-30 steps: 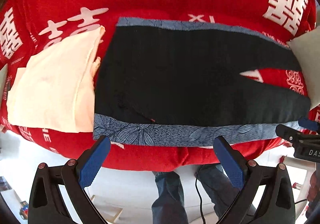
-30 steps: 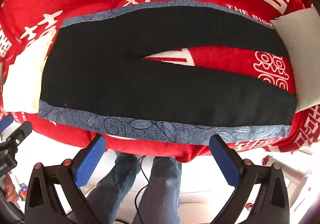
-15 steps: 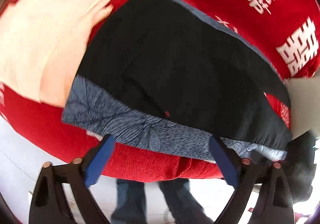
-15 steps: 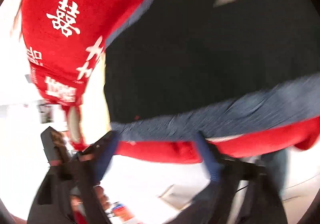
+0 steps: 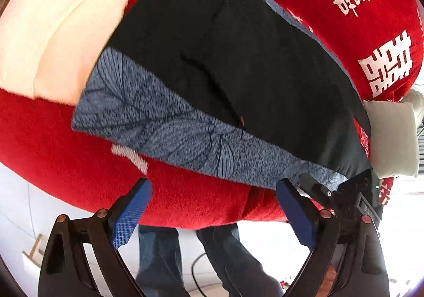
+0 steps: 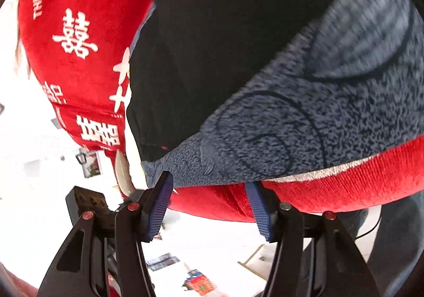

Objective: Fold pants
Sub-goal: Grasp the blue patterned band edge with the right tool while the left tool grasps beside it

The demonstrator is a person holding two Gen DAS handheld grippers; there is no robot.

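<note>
Across the upper part of both views spreads a red blanket with white characters. The black pants with their blue-grey leaf-patterned side band lie flat on it, beside a cream cloth at upper left. At lower centre, the left gripper has its fingers spread wide, grasping nothing. The right gripper stands half-parted at the band's edge, pads clear of the fabric.

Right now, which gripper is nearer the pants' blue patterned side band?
Right. The right gripper has its jaws at the blue patterned side band, straddling its edge. The left gripper hangs below it, over the red blanket.
</note>
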